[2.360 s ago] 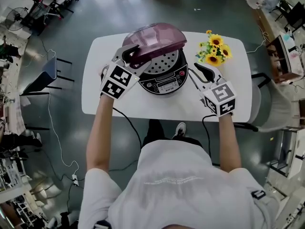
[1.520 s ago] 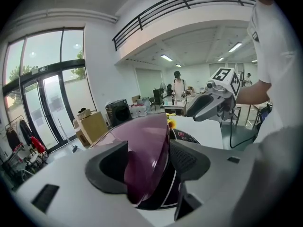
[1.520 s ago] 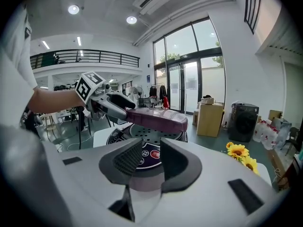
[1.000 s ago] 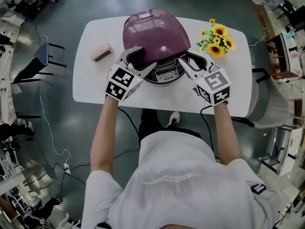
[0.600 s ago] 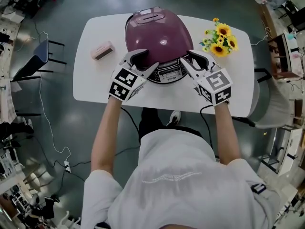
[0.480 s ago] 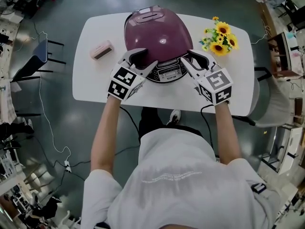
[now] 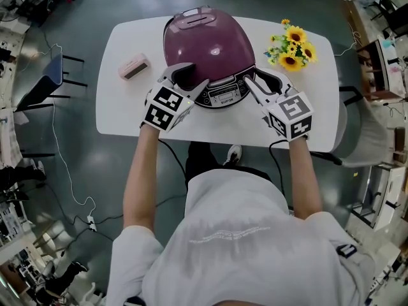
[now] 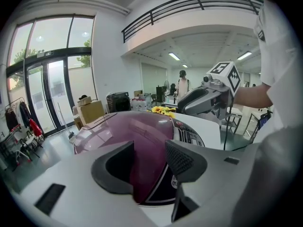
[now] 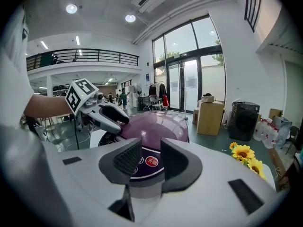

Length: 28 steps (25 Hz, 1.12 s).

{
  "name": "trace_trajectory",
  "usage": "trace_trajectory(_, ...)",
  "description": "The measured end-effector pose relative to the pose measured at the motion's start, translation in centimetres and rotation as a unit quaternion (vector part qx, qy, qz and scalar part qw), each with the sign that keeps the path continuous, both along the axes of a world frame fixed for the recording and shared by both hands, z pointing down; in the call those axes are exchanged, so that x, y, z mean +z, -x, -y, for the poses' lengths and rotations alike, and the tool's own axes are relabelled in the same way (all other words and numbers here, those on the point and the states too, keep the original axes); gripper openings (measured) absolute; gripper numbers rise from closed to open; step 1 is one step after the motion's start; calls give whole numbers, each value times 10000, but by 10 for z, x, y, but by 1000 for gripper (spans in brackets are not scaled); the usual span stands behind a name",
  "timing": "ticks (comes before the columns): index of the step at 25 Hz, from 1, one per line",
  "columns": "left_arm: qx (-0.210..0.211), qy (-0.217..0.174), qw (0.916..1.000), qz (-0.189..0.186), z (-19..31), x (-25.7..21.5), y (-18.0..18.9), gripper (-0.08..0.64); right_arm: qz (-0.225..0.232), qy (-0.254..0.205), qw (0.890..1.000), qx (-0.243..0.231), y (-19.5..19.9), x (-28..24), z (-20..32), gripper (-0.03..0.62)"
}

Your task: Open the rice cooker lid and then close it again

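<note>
The rice cooker [image 7: 205, 43] stands on the white table [image 7: 121, 113] with its purple lid [image 8: 128, 131] down. My left gripper [image 7: 186, 76] rests at the lid's front left edge. Its jaws have just been closing and now stand apart; in the left gripper view [image 8: 149, 150] the lid's rim shows through the gap, and the pads do not press on it. My right gripper [image 7: 260, 80] sits by the cooker's front right, open and holding nothing. Through its gap [image 9: 150, 148] I see the control panel [image 9: 151, 161].
A small pink box [image 7: 132, 65] lies on the table left of the cooker. A bunch of sunflowers [image 7: 290, 46] stands at the back right. A cable hangs off the table's near edge. Chairs and clutter ring the table on the floor.
The lid, raised at first, has come down onto the cooker. The right gripper moved in to the cooker's front right. The left gripper's fingers stay at the lid's front edge.
</note>
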State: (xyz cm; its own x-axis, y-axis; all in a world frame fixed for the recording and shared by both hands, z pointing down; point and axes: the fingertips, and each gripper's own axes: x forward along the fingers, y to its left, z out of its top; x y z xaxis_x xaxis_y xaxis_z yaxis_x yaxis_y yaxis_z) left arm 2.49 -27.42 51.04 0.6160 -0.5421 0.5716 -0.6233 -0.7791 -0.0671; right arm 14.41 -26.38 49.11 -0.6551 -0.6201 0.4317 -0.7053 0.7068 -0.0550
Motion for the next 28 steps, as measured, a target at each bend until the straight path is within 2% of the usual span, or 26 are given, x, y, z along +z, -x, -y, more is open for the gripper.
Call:
trace_trajectory(12,23,64,9999,107,1,3,0,216,-32,37,9999,109,-15,8,-4,138)
trace_trajectory(28,-50,-49,9998,172,0,3,-2,218,19,254,9995,178,-22,24,-20,138)
